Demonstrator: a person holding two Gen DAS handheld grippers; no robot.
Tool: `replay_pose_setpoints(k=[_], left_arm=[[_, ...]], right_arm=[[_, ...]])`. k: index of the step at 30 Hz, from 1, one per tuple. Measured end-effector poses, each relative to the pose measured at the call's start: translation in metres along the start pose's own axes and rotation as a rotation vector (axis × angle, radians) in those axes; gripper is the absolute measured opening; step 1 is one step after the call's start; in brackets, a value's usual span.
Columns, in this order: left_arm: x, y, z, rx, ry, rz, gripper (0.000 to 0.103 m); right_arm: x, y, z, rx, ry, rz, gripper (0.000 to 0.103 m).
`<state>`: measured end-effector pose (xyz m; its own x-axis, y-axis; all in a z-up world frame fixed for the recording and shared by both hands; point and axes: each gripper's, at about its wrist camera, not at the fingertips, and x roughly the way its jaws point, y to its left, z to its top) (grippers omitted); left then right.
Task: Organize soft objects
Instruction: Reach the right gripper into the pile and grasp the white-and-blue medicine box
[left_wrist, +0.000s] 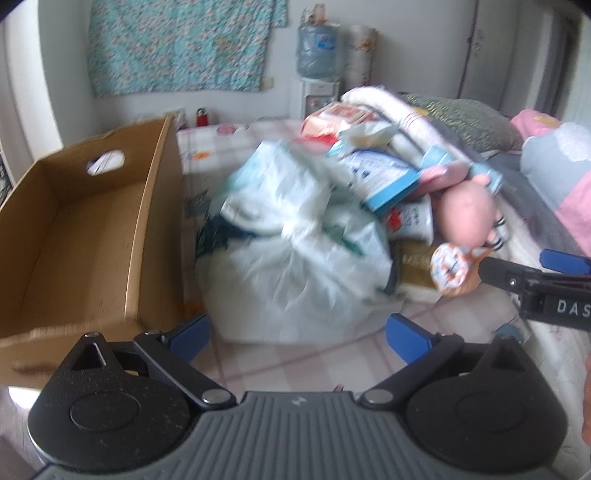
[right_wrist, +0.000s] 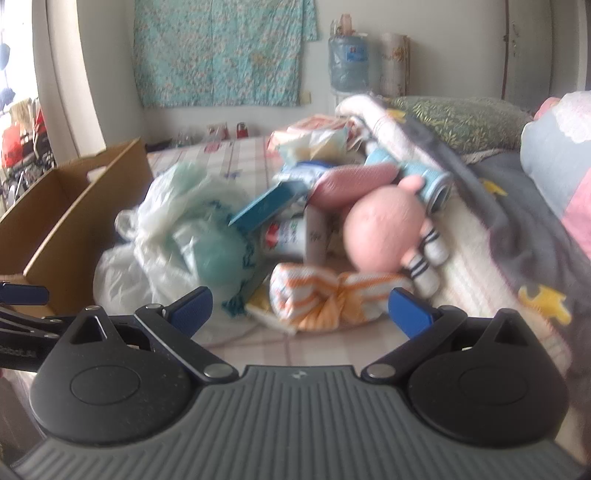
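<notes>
Nothing sat yet in the cardboard box (left_wrist: 74, 229) at left; my left gripper (left_wrist: 295, 338) and right gripper (right_wrist: 301, 312) gaped empty before the heap: plastic bag (left_wrist: 295, 266), pink plush doll (right_wrist: 384, 229), striped cloth bundle (right_wrist: 332, 295).

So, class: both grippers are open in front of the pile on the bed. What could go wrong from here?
1. The pink plush doll leans on the heap; pulling the orange striped cloth beneath could topple it.
2. The white plastic bag is loose and slippery, so the left gripper may pinch only film.
3. Both views are blurred, so aim may be off.
</notes>
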<state>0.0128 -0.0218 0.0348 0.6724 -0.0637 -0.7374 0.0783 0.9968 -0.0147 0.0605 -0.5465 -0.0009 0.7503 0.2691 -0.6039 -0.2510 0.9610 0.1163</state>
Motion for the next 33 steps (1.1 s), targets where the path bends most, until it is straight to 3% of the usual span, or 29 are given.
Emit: replay_pose_setpoints(k=[5, 10, 14, 19, 22, 24, 27, 33], left_arm=[[0.002, 0.004, 0.036, -0.016, -0.044, -0.056, 0.102], [0.016, 0.008, 0.054, -0.058, -0.083, -0.035, 0.102], [0.031, 0.016, 0.053, -0.09, -0.068, -0.051, 0.102], [0.034, 0.026, 0.052, -0.113, -0.106, -0.05, 0.102], [0.032, 0.029, 0.054, -0.104, -0.129, -0.037, 0.102], [0.032, 0.029, 0.056, -0.099, -0.135, -0.041, 0.102], [0.038, 0.028, 0.06, -0.104, -0.112, -0.059, 0.099], [0.048, 0.01, 0.062, -0.093, -0.059, -0.11, 0.086]], right_arm=[[0.005, -0.029, 0.038, 0.065, -0.083, 0.033, 0.102], [0.043, -0.043, 0.071, 0.172, -0.065, 0.143, 0.093], [0.097, -0.043, 0.088, 0.25, 0.021, 0.217, 0.074], [0.162, -0.035, 0.095, 0.277, 0.133, 0.214, 0.057], [0.183, -0.036, 0.092, 0.31, 0.178, 0.235, 0.039], [0.187, -0.036, 0.09, 0.333, 0.185, 0.259, 0.029], [0.182, -0.042, 0.09, 0.363, 0.161, 0.292, 0.023], [0.146, -0.065, 0.083, 0.406, 0.107, 0.346, 0.021]])
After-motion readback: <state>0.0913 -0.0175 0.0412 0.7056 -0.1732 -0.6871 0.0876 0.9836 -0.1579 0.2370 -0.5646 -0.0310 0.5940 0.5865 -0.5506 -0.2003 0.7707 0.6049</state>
